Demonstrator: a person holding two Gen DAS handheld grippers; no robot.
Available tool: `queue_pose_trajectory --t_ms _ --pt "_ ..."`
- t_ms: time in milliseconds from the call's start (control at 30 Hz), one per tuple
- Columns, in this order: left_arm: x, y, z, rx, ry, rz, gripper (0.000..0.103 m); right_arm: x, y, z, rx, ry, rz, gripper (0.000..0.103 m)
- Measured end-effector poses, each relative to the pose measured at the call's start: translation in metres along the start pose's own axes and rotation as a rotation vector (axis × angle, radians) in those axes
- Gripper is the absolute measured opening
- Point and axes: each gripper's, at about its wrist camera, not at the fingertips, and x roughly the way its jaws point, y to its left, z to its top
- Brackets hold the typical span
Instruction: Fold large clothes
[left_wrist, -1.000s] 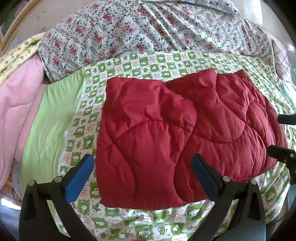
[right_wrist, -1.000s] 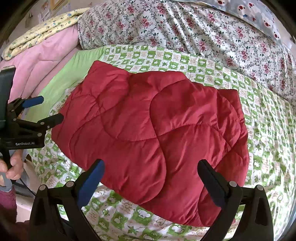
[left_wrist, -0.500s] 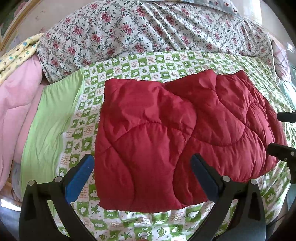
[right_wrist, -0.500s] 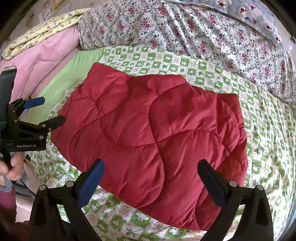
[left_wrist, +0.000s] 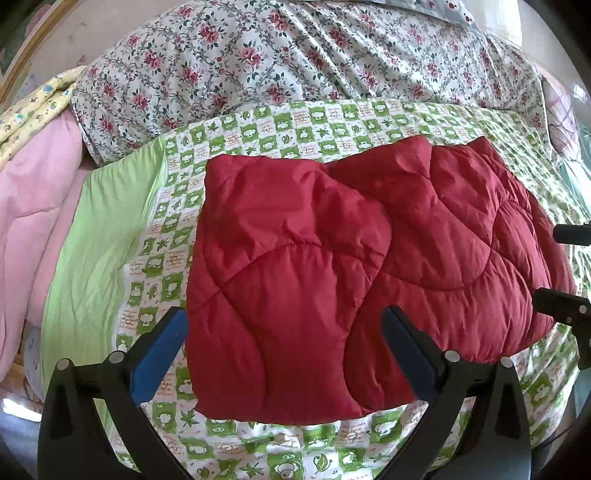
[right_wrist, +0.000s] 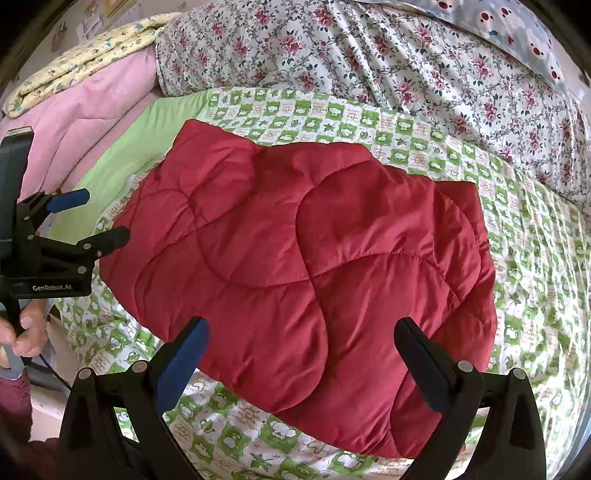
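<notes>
A red quilted padded garment (left_wrist: 351, 266) lies folded into a thick rectangle on the green-and-white checked bedsheet (left_wrist: 295, 122); it also shows in the right wrist view (right_wrist: 303, 266). My left gripper (left_wrist: 284, 350) is open and empty, hovering just above the garment's near left part. My right gripper (right_wrist: 301, 358) is open and empty, above the garment's near edge. The left gripper also shows at the left of the right wrist view (right_wrist: 88, 218), and the right gripper's fingers (left_wrist: 569, 306) at the right edge of the left wrist view.
A floral duvet (left_wrist: 295, 55) is heaped along the back of the bed. A pink blanket (left_wrist: 26, 206) and a yellow patterned one (right_wrist: 85, 59) lie at the left. A plain light green strip (left_wrist: 96, 251) borders the sheet. A hand (right_wrist: 26, 328) holds the left gripper's handle.
Both grippers have drawn back slightly from the garment, which sits a little farther and higher in both views. The garment itself has not changed shape.
</notes>
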Motion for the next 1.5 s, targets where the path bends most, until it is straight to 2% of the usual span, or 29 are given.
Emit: queue_pose_trajectory --t_ms 1500 --pt "-0.0023 -0.0048 0.0046 0.016 -0.024 0.005 0.103 -0.0068 -0.0008 0.0014 0.002 -0.013 -0.008 0.101"
